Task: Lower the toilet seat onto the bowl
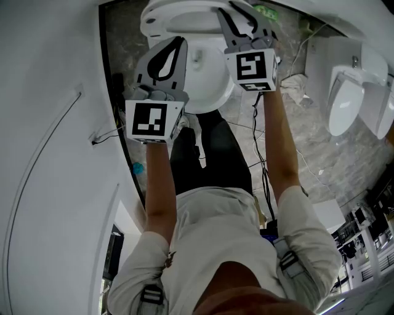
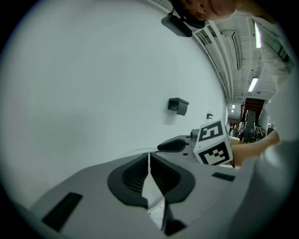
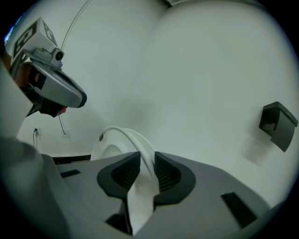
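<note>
The white toilet bowl (image 1: 206,83) stands at the top of the head view, with the toilet seat (image 1: 184,13) raised behind it. My right gripper (image 1: 241,13) reaches to the seat's right edge. In the right gripper view the curved white toilet seat (image 3: 122,140) runs between the dark pads (image 3: 163,170), which press on it, so the right gripper (image 3: 147,164) is shut on the seat's rim. My left gripper (image 1: 175,44) hovers over the bowl's left side, shut and empty. The left gripper (image 2: 149,161) faces only the white wall.
A white wall (image 1: 49,123) stands close on the left, with a black box (image 3: 278,123) mounted on the wall behind the toilet. Cables (image 1: 255,129) trail over the marbled floor. More white fixtures (image 1: 345,104) stand at the right. The person's legs are right before the bowl.
</note>
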Available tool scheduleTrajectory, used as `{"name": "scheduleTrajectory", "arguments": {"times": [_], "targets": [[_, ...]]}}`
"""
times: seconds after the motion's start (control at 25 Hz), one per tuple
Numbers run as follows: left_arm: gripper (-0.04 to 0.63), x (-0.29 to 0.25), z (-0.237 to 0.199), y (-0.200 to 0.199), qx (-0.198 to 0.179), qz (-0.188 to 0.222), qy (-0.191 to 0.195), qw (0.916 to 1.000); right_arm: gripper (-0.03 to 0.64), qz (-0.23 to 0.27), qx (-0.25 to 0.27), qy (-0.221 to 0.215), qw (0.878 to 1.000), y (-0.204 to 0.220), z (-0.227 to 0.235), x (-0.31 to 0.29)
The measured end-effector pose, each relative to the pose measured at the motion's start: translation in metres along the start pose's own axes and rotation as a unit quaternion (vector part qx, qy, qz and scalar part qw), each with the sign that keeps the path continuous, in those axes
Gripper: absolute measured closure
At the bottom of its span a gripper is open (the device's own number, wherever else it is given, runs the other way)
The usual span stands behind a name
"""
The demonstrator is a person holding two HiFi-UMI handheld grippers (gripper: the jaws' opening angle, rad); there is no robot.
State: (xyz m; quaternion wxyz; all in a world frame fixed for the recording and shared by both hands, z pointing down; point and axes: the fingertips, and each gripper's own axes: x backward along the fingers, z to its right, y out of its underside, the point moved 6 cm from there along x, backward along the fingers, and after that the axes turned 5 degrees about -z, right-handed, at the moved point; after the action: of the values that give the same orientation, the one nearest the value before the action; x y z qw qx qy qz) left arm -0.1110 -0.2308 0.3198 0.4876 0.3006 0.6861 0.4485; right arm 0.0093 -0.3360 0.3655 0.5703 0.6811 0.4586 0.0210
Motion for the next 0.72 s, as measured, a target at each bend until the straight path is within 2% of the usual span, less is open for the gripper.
{"name": "scheduleTrajectory", "arguments": {"times": [0.72], "targets": [[0.566,0.018,0.011,0.015,-0.017,0.003,0.021,0.9996,0.503,0.013,0.004,0.030,0.999,0.002,-0.038,0.036]]}}
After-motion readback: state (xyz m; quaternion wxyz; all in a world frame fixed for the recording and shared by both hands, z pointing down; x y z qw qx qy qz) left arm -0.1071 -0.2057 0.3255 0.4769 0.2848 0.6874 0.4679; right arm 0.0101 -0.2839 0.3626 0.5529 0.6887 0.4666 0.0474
